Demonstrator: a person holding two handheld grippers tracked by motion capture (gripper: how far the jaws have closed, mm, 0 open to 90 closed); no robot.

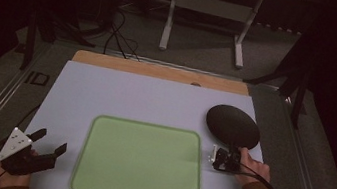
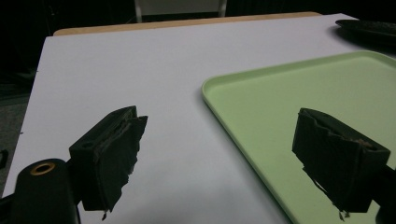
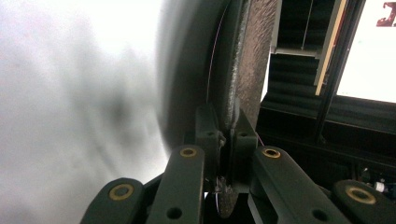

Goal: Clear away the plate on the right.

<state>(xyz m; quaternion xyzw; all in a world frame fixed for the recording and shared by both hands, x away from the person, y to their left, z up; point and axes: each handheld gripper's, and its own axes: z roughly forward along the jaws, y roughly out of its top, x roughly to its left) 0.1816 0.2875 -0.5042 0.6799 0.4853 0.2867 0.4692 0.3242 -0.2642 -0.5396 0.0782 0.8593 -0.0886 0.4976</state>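
A dim room with grey carpet and the white legs of another stand [image 1: 206, 22] lies beyond a pale desk [image 1: 145, 98] edged in wood along its far side. A light green tray [image 1: 140, 162] sits near the desk's near edge, bare inside. A black plate [image 1: 232, 125] rests by the desk's right edge, just right of the tray. The right tongs [image 1: 228, 156] pinch the plate's near rim, jaws closed tight on it [image 3: 229, 116]. The left tongs [image 1: 50, 143] hover at the near left corner, jaws wide apart [image 2: 224, 154] with nothing between them, the tray's left rim ahead.
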